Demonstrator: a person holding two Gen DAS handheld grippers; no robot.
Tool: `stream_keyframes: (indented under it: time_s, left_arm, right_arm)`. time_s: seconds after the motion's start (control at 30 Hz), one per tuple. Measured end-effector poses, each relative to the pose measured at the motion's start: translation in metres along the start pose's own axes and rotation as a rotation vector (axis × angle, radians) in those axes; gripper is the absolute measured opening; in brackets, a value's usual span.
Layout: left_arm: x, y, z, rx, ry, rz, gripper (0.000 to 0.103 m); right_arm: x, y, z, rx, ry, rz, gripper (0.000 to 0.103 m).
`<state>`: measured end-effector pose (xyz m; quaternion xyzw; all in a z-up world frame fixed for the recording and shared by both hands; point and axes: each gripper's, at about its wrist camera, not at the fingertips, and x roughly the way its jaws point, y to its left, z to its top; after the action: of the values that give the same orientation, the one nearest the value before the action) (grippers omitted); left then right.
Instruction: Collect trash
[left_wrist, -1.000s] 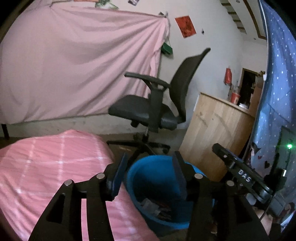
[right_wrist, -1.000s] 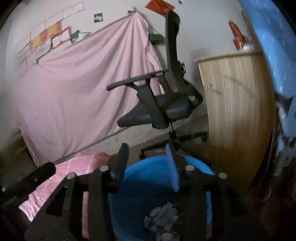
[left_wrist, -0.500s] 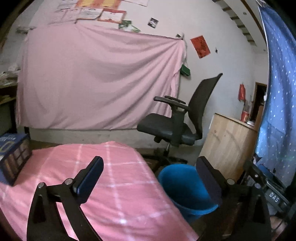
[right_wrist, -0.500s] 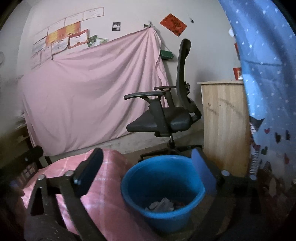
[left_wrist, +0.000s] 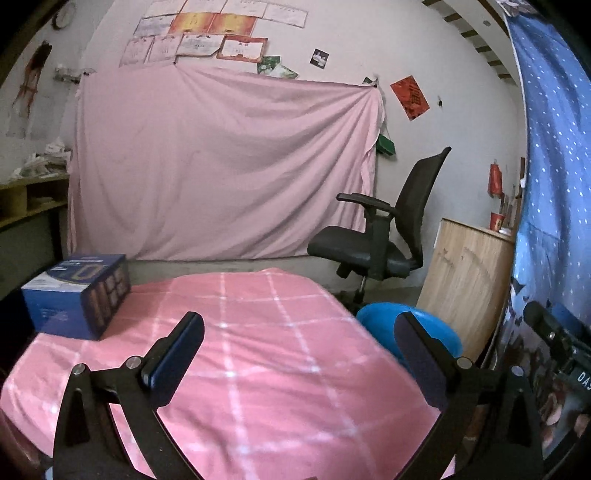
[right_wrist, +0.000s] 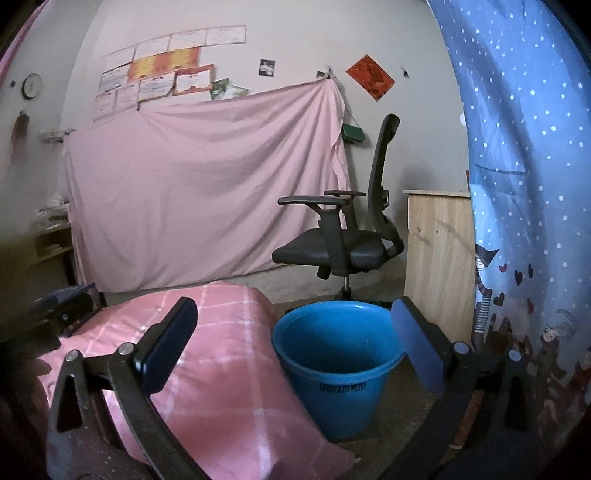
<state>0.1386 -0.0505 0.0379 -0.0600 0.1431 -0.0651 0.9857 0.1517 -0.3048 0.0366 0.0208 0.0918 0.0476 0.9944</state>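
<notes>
Above the near edge of the pink checked counter (left_wrist: 258, 354), left claw (left_wrist: 299, 345) hung spread wide, nothing between its pads. Right claw (right_wrist: 295, 341) likewise spread and empty, jaws of both having just been opening. Blue bucket (right_wrist: 334, 363) stood on the floor just beside the counter's right end, in front of the office chair (right_wrist: 340, 240); its contents hidden from this angle. Blue box (left_wrist: 75, 295) sat at the counter's far left corner. No loose trash visible on the cloth. Judged: a drop into the bucket looked finished, both claws free for another pickup. Next move would call for finding further litter, possibly beyond view, then closing a claw on it and carrying it right to the bucket.
</notes>
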Motion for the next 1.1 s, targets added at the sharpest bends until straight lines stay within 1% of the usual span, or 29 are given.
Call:
stream_keyframes:
  time_s: [0.13,0.27,0.73,1.1]
  left_arm:
    - [-0.013,0.004,-0.011,0.008,0.000,0.007,0.101]
    - [-0.017,0.008,-0.014,0.011,-0.004,0.010,0.101]
    - [-0.019,0.015,-0.014,0.009,-0.017,0.016,0.101]
    - [-0.018,0.014,-0.014,0.007,-0.017,0.019,0.101]
  right_arm:
    - [-0.013,0.008,-0.006,-0.003,-0.003,-0.007,0.103]
    - [-0.017,0.011,-0.010,-0.013,-0.002,-0.013,0.103]
    - [-0.016,0.011,-0.010,-0.014,0.007,-0.016,0.103]
    - [-0.013,0.004,-0.013,0.001,0.022,-0.014,0.103]
